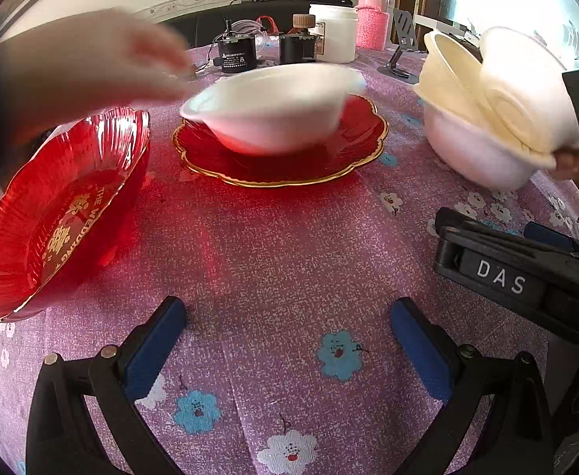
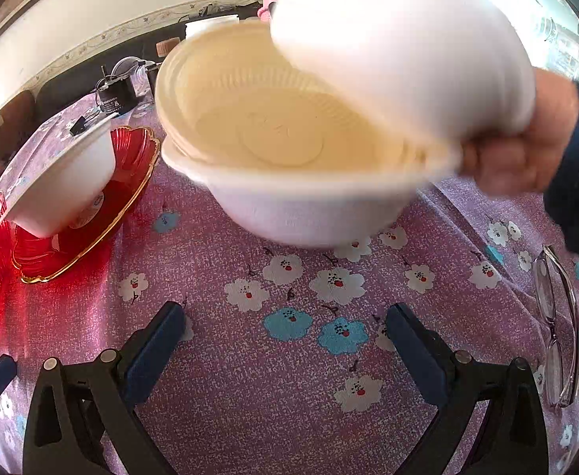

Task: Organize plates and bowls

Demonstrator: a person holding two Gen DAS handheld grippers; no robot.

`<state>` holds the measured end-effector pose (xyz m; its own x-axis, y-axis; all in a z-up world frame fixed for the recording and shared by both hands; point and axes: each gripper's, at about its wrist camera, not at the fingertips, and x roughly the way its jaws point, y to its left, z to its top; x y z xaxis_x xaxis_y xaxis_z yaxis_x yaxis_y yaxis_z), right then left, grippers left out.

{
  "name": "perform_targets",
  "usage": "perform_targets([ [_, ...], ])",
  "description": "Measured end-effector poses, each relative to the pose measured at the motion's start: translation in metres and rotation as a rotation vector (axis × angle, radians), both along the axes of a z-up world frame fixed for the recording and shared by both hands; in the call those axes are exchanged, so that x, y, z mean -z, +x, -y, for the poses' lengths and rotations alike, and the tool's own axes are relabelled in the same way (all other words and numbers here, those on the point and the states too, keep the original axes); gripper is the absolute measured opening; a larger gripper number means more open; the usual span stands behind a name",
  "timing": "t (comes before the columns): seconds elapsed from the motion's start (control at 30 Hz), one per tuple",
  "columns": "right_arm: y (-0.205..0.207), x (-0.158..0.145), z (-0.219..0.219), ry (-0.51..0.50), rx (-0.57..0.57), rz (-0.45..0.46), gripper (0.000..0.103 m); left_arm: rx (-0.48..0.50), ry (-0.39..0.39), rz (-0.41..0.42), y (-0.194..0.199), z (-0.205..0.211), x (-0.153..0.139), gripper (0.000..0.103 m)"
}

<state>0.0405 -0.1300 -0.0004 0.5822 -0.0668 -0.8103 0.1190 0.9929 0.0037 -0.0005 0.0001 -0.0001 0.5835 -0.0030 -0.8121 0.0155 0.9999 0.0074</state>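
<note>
Blue rubbery pads line both black grippers; the left gripper (image 1: pixel 289 316) and the right gripper (image 2: pixel 285 316) stand spread wide, empty, over a speckled purple floral tablecloth (image 1: pixel 273 245). Beyond the left one, a white foam bowl (image 1: pixel 273 107) rests on a scalloped, gold-rimmed red plate (image 1: pixel 289 162), beside a ribbed red dish (image 1: pixel 59 213) lettered "THE WEDDING". A bare hand (image 2: pixel 526 150) grips stacked cream bowls (image 2: pixel 289 142). "DAS" marks the neighbouring black tool (image 1: pixel 503 273).

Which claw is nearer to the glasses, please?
Right. The glasses lie just beside the right claw; the left claw sits farther away, on the right claw's other side.
</note>
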Motion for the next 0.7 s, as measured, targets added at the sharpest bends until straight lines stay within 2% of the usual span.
perform_targets([
  [0.7,-0.0007,-0.0002,-0.0003,-0.001,0.0,0.0,0.102,0.003,0.001,0.0,0.0017,0.0002,0.0013,0.103],
])
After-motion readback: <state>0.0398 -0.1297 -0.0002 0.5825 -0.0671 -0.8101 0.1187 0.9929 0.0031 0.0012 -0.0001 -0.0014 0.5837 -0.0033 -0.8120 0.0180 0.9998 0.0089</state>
